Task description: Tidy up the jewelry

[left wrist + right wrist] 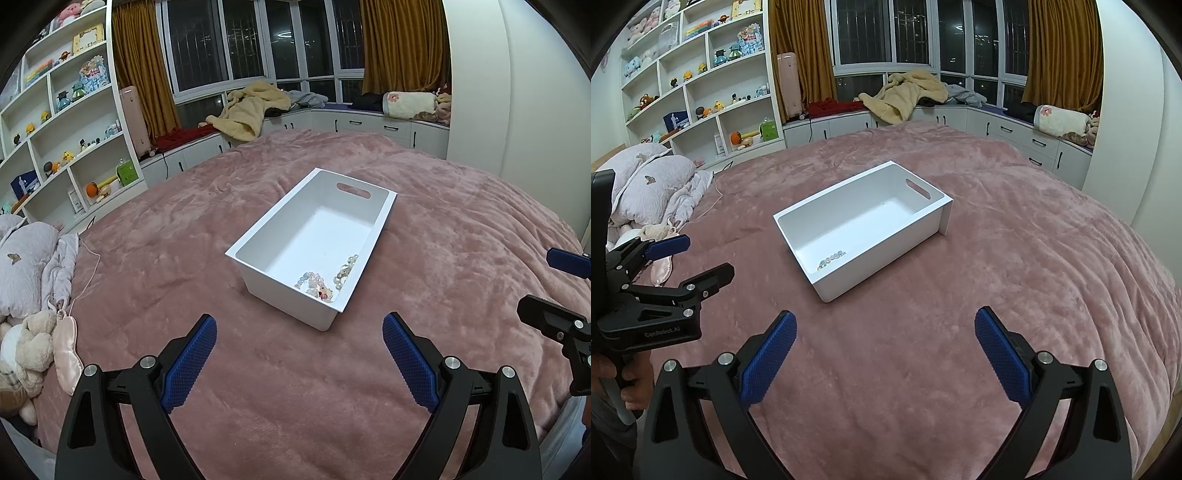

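Note:
A white rectangular bin (pixel 284 295) with a handle slot stands on the pink bedspread; it also shows in the right wrist view (pixel 849 284). Beaded bracelets (pixel 321 282) lie in its near right corner, and only partly show over the wall in the right wrist view (pixel 832 258). My left gripper (pixel 299 332) is open and empty, just short of the bin's near wall. My right gripper (pixel 884 326) is open and empty, also short of the bin. Each gripper shows at the edge of the other's view: the right one (pixel 554 284), the left one (pixel 698 254).
The pink bedspread (pixel 1015 258) covers a wide bed. Pillows and plush toys (pixel 29 295) lie at the left edge. White shelves (pixel 701 85) with figurines stand at the far left. A window seat (pixel 295 118) with blankets runs behind the bed.

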`<action>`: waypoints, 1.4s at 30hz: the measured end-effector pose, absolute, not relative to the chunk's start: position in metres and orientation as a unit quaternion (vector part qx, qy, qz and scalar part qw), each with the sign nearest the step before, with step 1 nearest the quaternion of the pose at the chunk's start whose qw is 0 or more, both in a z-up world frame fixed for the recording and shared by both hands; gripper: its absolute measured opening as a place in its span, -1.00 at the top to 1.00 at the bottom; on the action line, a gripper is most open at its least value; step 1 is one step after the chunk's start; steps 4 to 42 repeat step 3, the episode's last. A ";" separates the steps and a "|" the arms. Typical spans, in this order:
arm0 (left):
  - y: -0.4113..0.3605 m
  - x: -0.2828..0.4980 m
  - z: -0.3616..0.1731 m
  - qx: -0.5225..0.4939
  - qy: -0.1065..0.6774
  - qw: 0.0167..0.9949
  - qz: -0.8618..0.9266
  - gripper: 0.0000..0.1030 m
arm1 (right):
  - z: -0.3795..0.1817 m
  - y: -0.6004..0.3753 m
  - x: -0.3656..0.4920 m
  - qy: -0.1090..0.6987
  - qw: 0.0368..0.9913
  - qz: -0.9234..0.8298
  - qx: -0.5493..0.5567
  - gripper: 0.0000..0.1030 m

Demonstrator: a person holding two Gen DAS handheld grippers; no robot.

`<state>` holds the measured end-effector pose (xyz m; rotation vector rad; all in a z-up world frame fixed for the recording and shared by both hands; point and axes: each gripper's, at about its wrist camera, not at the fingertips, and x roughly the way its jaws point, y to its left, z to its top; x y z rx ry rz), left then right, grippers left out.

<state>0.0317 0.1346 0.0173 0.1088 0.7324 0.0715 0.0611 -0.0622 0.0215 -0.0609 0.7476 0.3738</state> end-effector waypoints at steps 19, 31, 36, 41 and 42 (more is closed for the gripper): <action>0.135 0.031 0.018 0.052 0.359 0.931 0.035 -0.80 | 0.020 -0.061 0.062 0.366 0.913 0.179 -0.027 -0.86; 0.135 0.031 0.018 0.052 0.359 0.931 0.035 -0.80 | 0.020 -0.061 0.062 0.366 0.913 0.179 -0.027 -0.86; 0.135 0.031 0.018 0.052 0.359 0.931 0.035 -0.80 | 0.020 -0.061 0.062 0.366 0.913 0.179 -0.027 -0.86; 0.135 0.031 0.018 0.052 0.359 0.931 0.035 -0.80 | 0.020 -0.061 0.062 0.366 0.913 0.179 -0.027 -0.86; 0.135 0.031 0.018 0.052 0.359 0.931 0.035 -0.80 | 0.020 -0.061 0.062 0.366 0.913 0.179 -0.027 -0.86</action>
